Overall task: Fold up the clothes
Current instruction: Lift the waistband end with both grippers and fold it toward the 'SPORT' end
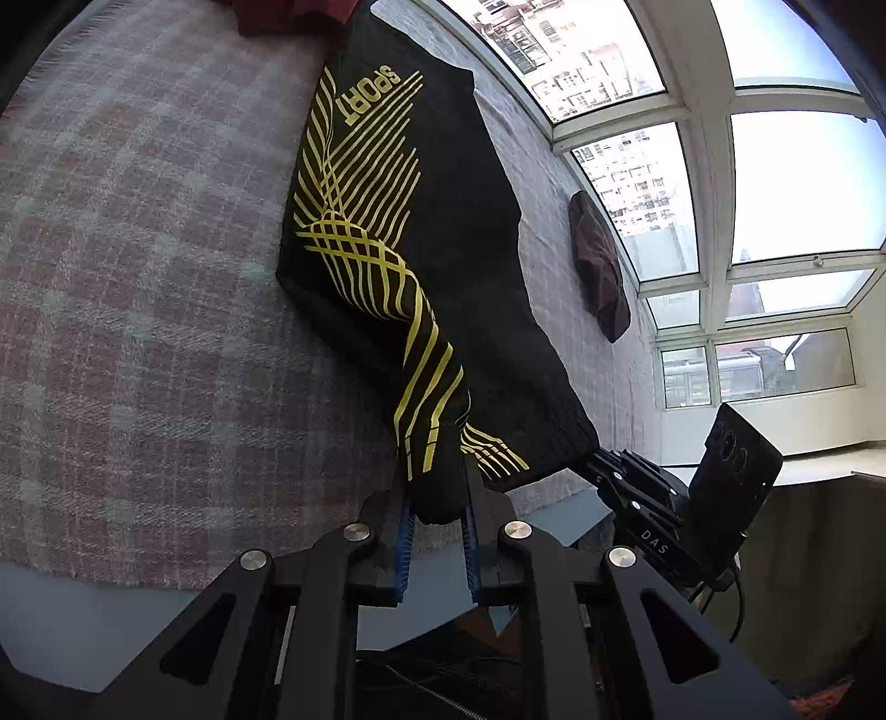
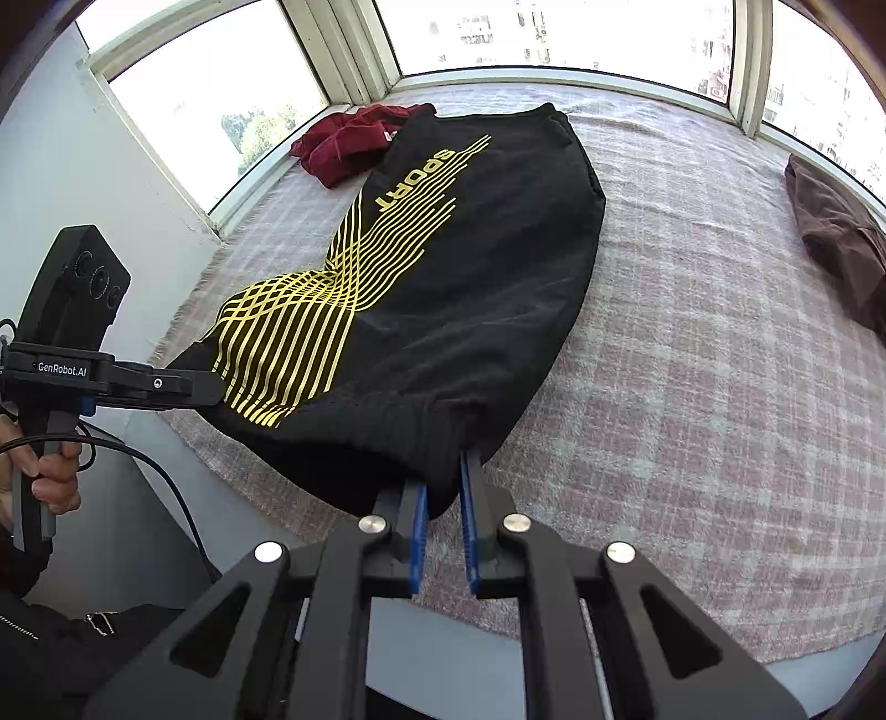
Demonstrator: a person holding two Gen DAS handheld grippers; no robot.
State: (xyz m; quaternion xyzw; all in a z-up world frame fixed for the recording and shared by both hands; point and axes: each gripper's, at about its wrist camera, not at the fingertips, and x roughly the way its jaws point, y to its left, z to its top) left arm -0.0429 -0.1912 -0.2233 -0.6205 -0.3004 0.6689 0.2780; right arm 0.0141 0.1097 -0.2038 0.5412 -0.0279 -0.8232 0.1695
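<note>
A black garment (image 2: 470,249) with yellow line print and the word SPORT lies on the plaid blanket (image 2: 692,360); it also shows in the left wrist view (image 1: 443,232). My left gripper (image 1: 437,498) is shut on its near hem corner, the cloth twisted and lifted. It shows from the side in the right wrist view (image 2: 213,387). My right gripper (image 2: 443,487) is shut on the other hem corner, and shows in the left wrist view (image 1: 595,457) at the garment's right end.
A dark red garment (image 2: 354,141) lies at the far left by the window. A brown garment (image 2: 836,243) lies at the right; it also shows in the left wrist view (image 1: 601,271). Windows (image 2: 554,33) ring the blanket. The blanket's near edge (image 2: 554,626) overhangs the platform.
</note>
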